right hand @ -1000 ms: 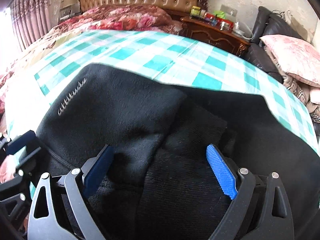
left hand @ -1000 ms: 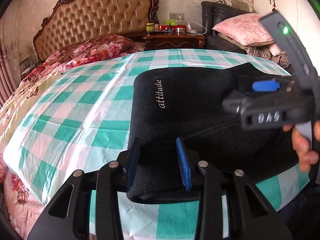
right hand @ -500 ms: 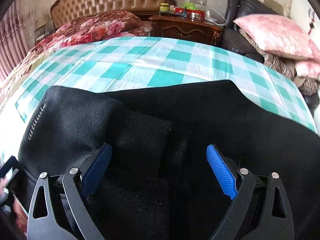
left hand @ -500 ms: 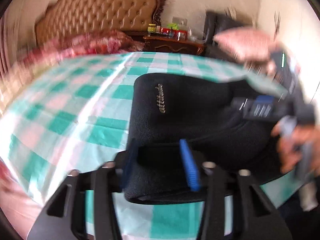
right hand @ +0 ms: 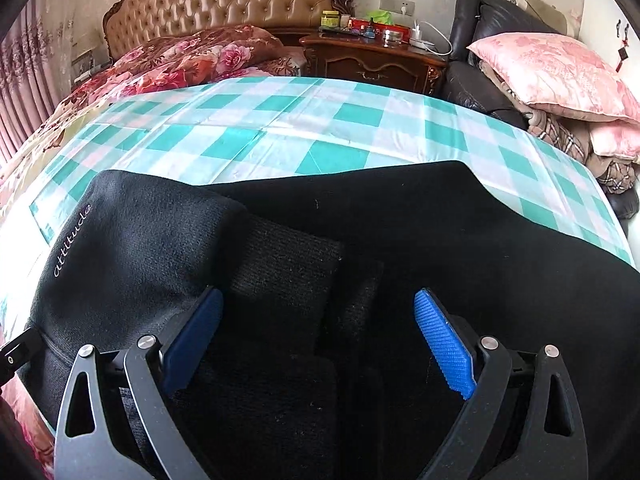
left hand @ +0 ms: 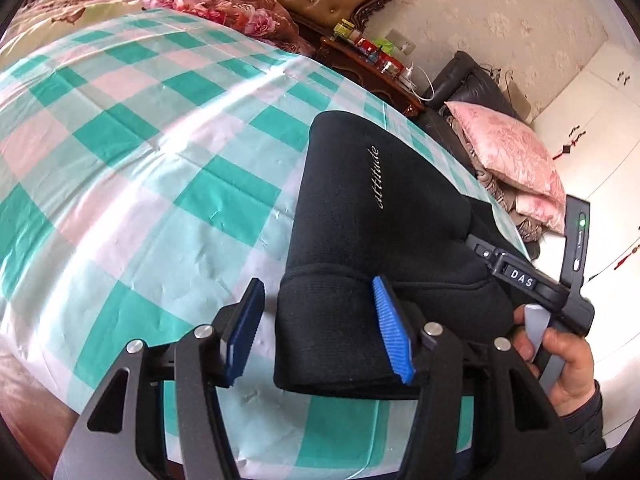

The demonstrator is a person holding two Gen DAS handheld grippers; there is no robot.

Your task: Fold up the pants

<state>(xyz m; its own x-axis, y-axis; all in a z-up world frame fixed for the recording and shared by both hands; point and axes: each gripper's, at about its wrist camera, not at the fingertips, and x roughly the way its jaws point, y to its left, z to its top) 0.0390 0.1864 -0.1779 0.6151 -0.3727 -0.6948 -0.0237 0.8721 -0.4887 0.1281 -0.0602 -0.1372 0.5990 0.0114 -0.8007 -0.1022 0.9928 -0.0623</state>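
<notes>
Black pants (left hand: 372,216) with white "attitude" lettering lie folded on the green-and-white checked bed sheet (left hand: 132,168). My left gripper (left hand: 316,328) is open over the near left corner of the ribbed waistband; its right pad (left hand: 392,340) rests on the cloth, its left pad over the sheet. My right gripper (right hand: 320,340) is open wide, low over the middle of the pants (right hand: 420,232), astride the ribbed band. In the left wrist view, the right gripper's body (left hand: 532,280) lies on the pants, held by a hand.
A tufted headboard (right hand: 228,0) and floral quilt (right hand: 180,60) are at the far end. A wooden nightstand (right hand: 372,60) with small items stands beside the bed. A dark chair with pink pillows (right hand: 552,72) is at the right. The sheet's near edge (left hand: 280,452) drops off.
My left gripper has swung left and opened wider, so its left pad is now off the waistband over the sheet. My right gripper has shifted slightly and stayed open.
</notes>
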